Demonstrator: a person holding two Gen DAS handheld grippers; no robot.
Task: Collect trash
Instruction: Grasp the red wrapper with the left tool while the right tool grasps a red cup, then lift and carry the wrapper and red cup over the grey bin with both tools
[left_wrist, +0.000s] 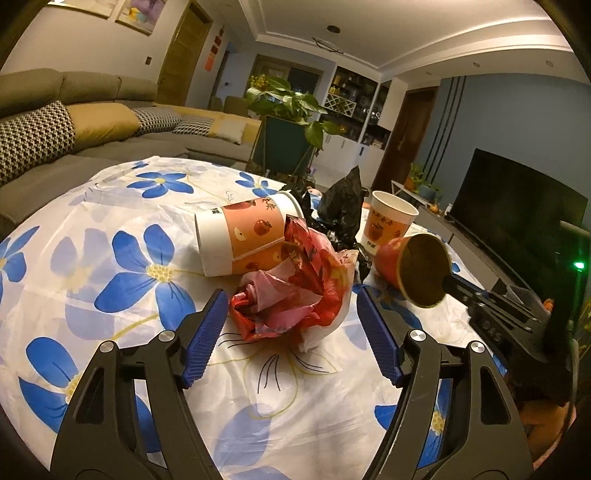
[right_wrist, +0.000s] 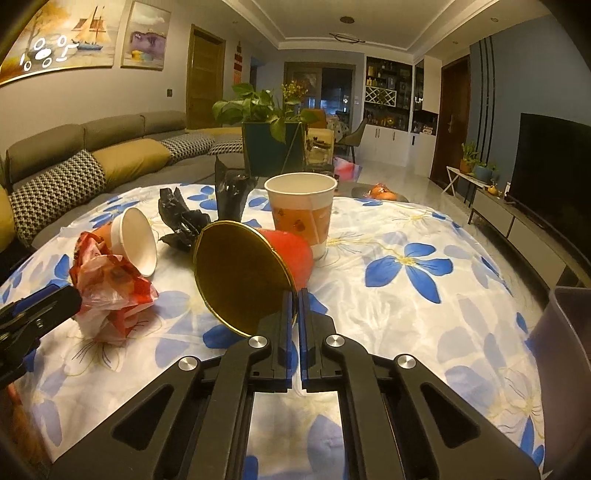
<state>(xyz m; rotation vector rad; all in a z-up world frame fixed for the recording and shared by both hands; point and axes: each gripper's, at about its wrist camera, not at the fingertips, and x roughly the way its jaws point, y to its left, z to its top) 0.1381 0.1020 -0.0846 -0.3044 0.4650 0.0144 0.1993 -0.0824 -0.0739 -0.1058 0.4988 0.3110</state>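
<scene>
Red cup (right_wrist: 258, 269) rim pinched by right gripper (right_wrist: 295, 295), lying sideways.

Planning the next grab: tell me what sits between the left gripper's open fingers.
The crumpled red and white plastic bag lies between the left gripper fingers, untouched by either pad, in the left wrist view.

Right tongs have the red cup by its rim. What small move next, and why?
Probably lift the gold-lined red paper cup clear of the flowered tablecloth: the right tongs are shut on its rim while the cup lies tipped beside the upright paper cup.
</scene>
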